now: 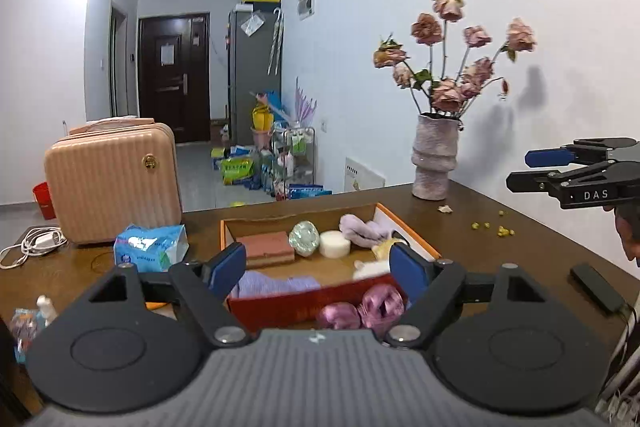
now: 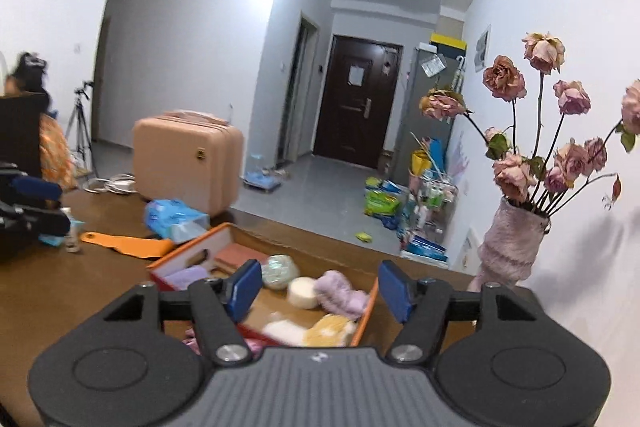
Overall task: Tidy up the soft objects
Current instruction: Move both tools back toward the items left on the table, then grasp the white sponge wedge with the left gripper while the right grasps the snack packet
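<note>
An open orange-rimmed cardboard box (image 1: 412, 233) sits on the brown table. It holds a folded lilac cloth (image 1: 276, 285), a reddish sponge block (image 1: 266, 245), a clear crinkled ball (image 1: 304, 238), a white round sponge (image 1: 335, 243), a lilac fluffy item (image 1: 362, 229) and a cream-yellow plush (image 2: 316, 331). Shiny purple ribbon bows (image 1: 362, 309) lie in front of the box. My left gripper (image 1: 318, 267) is open and empty over the box's near wall. My right gripper (image 2: 318, 293) is open and empty above the box (image 2: 370, 301); it also shows in the left wrist view (image 1: 524, 169).
A vase of dried roses (image 1: 434, 157) stands at the table's back right. A pink suitcase (image 1: 112, 183), a blue tissue pack (image 1: 150, 247), a white charger cable (image 1: 34, 243) and an orange lid (image 2: 124, 245) lie to the left. A black remote (image 1: 598, 287) lies right.
</note>
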A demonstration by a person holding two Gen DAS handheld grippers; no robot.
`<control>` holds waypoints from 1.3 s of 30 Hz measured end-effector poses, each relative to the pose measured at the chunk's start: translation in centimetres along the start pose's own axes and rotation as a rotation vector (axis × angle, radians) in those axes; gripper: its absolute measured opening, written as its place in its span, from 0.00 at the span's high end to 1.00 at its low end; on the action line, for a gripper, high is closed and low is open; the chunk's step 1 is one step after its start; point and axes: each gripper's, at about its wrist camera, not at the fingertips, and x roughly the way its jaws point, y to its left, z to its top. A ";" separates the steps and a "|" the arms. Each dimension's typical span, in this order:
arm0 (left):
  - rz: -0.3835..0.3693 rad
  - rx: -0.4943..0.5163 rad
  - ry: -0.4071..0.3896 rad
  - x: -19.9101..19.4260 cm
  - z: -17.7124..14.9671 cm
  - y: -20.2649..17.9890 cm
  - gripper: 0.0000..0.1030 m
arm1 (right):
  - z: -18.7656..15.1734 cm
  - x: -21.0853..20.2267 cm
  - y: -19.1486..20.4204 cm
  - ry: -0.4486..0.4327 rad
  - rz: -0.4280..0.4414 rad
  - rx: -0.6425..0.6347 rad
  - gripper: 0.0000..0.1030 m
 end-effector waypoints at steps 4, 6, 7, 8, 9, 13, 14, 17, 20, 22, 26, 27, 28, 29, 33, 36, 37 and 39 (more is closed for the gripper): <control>0.005 0.019 -0.018 -2.9 -3.8 -1.2 0.20 | -3.4 -3.1 2.0 -0.029 0.021 0.028 0.35; 0.007 0.022 -0.016 -4.0 -5.6 -1.7 0.19 | -5.2 -4.3 2.8 -0.030 0.028 0.050 0.35; 0.004 0.019 -0.016 -4.5 -6.4 -1.8 0.18 | -6.3 -5.0 3.2 -0.030 0.032 0.059 0.35; -0.003 0.014 -0.015 -5.1 -7.4 -1.9 0.17 | -7.4 -5.6 3.7 -0.026 0.035 0.069 0.34; -0.003 0.008 -0.011 -5.5 -8.3 -2.0 0.16 | -8.3 -6.0 4.0 -0.021 0.035 0.079 0.33; 0.012 -0.035 0.012 -7.1 -11.6 -2.1 0.16 | -12.4 -7.8 5.7 0.005 0.022 0.118 0.32; 0.007 -0.055 0.027 -7.4 -12.5 -2.0 0.16 | -13.4 -8.2 6.1 0.014 0.016 0.126 0.32; 0.010 -0.113 0.062 -8.1 -14.9 -2.0 0.16 | -16.1 -9.5 7.2 0.048 0.007 0.165 0.31; 0.003 -0.149 0.103 -8.2 -16.4 -1.8 0.16 | -18.2 -10.3 7.7 0.079 0.016 0.226 0.31; 0.006 -0.151 0.132 -7.8 -17.0 -1.7 0.16 | -18.9 -10.3 7.7 0.092 0.017 0.246 0.31; 0.020 -0.135 0.150 -6.7 -16.9 -1.7 0.16 | -19.2 -9.4 7.9 0.111 0.012 0.243 0.31; 0.017 -0.138 0.152 -6.5 -16.8 -1.7 0.16 | -19.2 -9.2 7.8 0.113 0.012 0.248 0.32; 0.013 -0.142 0.154 -6.2 -16.7 -1.6 0.16 | -19.2 -8.9 7.7 0.115 0.013 0.250 0.32; 0.012 -0.143 0.158 -5.9 -16.7 -1.6 0.16 | -19.1 -8.6 7.5 0.120 0.015 0.252 0.33; 0.009 -0.147 0.187 -3.7 -16.3 -1.5 0.16 | -18.7 -7.3 7.1 0.126 0.036 0.270 0.35; -0.008 -0.140 0.212 -1.3 -15.8 -1.8 0.16 | -18.5 -5.8 7.2 0.127 0.104 0.294 0.44; -0.016 -0.136 0.216 -0.5 -15.7 -1.9 0.16 | -18.4 -4.9 7.5 0.139 0.133 0.296 0.44; -0.041 -0.118 0.225 1.7 -15.1 -2.4 0.17 | -18.4 -3.1 8.3 0.165 0.170 0.288 0.45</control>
